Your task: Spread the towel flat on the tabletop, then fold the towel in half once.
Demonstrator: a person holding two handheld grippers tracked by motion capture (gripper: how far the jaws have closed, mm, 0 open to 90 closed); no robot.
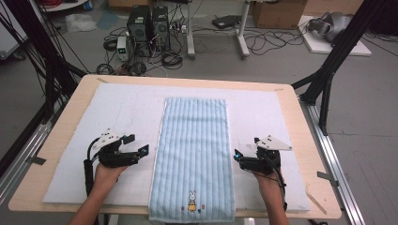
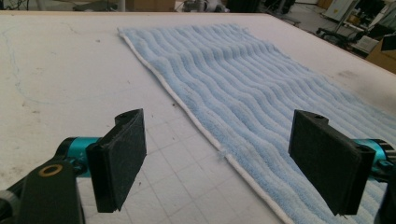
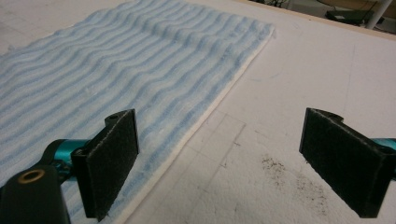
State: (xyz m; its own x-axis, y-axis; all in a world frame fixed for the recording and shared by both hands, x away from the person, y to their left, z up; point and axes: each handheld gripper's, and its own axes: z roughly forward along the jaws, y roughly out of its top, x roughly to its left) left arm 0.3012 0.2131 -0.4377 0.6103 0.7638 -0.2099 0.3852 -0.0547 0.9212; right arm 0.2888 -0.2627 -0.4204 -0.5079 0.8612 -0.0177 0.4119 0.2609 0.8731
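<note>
We've got the blue striped towel (image 1: 193,154) lying flat down the middle of the white pad (image 1: 263,112), bunny end at 6 o'clock. Left gripper (image 1: 141,151) sits at its 9 o'clock edge and right gripper (image 1: 238,156) at 3 o'clock, both with jaws wide apart and empty. We'd slide each lower pad under the hem, then pinch evenly.

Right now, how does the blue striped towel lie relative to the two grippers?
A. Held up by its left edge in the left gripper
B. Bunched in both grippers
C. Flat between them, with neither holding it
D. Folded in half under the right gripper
C: the towel lies flat between the left gripper and right gripper, both open and empty.
</note>
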